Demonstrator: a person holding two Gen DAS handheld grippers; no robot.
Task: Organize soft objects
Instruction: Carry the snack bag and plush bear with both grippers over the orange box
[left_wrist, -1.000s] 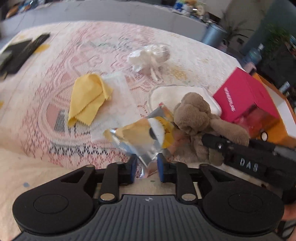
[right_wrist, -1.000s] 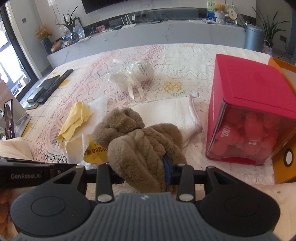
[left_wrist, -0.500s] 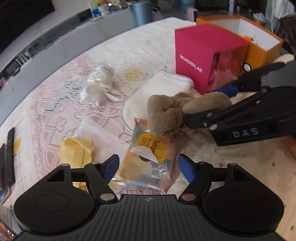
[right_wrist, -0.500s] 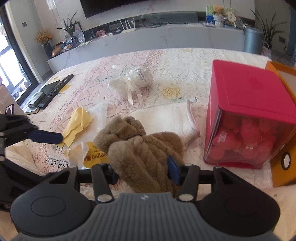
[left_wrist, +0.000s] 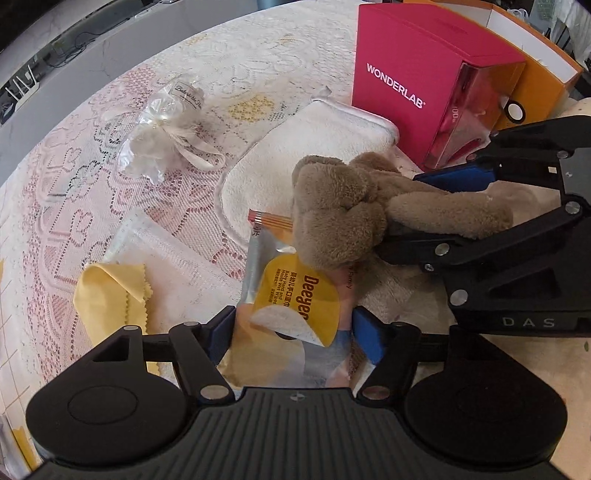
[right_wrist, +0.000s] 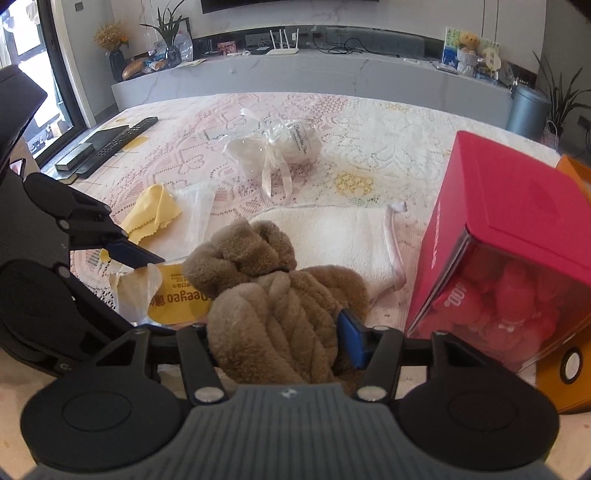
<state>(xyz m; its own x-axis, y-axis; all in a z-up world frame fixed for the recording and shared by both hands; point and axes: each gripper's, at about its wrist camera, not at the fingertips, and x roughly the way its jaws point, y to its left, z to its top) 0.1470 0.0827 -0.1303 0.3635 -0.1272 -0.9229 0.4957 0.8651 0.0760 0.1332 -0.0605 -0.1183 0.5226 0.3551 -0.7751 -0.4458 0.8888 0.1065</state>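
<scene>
A brown plush toy lies on a white towel, its head over a yellow-labelled wipes packet. My left gripper straddles the packet's near end. Its jaws are closing and the blue pads stand at the packet's two edges without squeezing it. My right gripper grips the plush toy by the body. Its jaws are closing and the fur fills the gap between the pads. In the left wrist view the right gripper reaches in from the right.
A yellow cloth lies on a clear bag at the left. A cellophane-wrapped white bundle sits farther back. A pink box and an orange box stand at the right. A remote lies at the far left.
The left gripper let go of the packet's edge, opened wide and rolled, and now stands across the packet's width. The right gripper stayed on the plush toy, its jaws widening a little.
</scene>
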